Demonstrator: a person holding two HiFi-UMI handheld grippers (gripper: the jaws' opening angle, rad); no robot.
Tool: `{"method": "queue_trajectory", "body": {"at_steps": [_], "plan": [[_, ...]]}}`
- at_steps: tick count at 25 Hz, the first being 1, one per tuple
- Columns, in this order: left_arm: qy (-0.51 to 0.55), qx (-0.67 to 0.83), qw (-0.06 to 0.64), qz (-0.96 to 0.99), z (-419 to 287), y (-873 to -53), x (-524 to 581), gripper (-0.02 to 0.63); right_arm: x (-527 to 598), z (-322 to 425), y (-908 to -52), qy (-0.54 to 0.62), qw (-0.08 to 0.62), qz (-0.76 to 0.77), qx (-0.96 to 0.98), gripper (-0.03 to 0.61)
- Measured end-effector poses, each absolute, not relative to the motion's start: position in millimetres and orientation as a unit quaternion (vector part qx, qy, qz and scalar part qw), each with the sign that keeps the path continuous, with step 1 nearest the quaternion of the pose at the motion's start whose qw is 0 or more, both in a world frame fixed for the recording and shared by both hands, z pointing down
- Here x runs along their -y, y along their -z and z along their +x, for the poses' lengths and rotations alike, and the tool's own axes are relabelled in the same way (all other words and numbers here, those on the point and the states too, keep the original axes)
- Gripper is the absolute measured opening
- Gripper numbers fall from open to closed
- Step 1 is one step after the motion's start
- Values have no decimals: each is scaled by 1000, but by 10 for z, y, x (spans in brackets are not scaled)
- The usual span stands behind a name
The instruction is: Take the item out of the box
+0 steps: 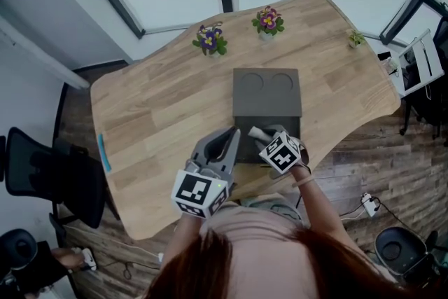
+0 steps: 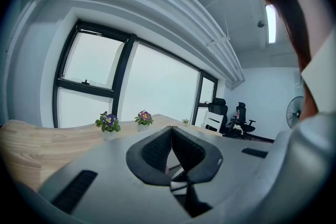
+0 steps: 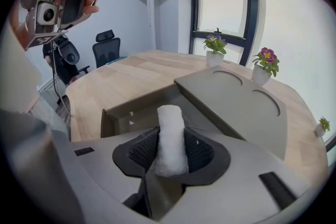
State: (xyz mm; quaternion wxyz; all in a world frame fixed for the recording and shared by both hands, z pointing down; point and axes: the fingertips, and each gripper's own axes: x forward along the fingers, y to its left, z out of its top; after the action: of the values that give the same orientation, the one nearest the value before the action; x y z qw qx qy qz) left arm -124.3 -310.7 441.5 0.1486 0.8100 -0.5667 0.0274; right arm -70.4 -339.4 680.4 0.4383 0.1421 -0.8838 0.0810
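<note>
As your right gripper [image 3: 171, 136] pinches the white roll [image 3: 169, 118] at the box [image 3: 126, 113], your left gripper [image 2: 170, 129] hangs pressed together, empty. Next, lift the roll clear toward 6 o'clock.

White fabric roll [image 3: 170, 136], gripped, over open grey box [image 3: 231, 97].

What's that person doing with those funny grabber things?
A person is working at a wooden table with a gripper in each hand. The right gripper has its jaws on a white roll, right over the open grey box, whose lid lies folded back. The left gripper is shut and empty, held up away from the box. So the roll is grabbed but not yet carried away from the box.
</note>
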Motion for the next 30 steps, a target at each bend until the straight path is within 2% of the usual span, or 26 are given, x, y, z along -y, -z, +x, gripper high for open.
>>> {"method": "queue_trajectory", "body": {"at_steps": [30], "plan": [[-25, 537, 102, 837, -1054, -4100, 2640, 2, 3027, -436, -5868, -98, 314, 270, 905, 130]]}}
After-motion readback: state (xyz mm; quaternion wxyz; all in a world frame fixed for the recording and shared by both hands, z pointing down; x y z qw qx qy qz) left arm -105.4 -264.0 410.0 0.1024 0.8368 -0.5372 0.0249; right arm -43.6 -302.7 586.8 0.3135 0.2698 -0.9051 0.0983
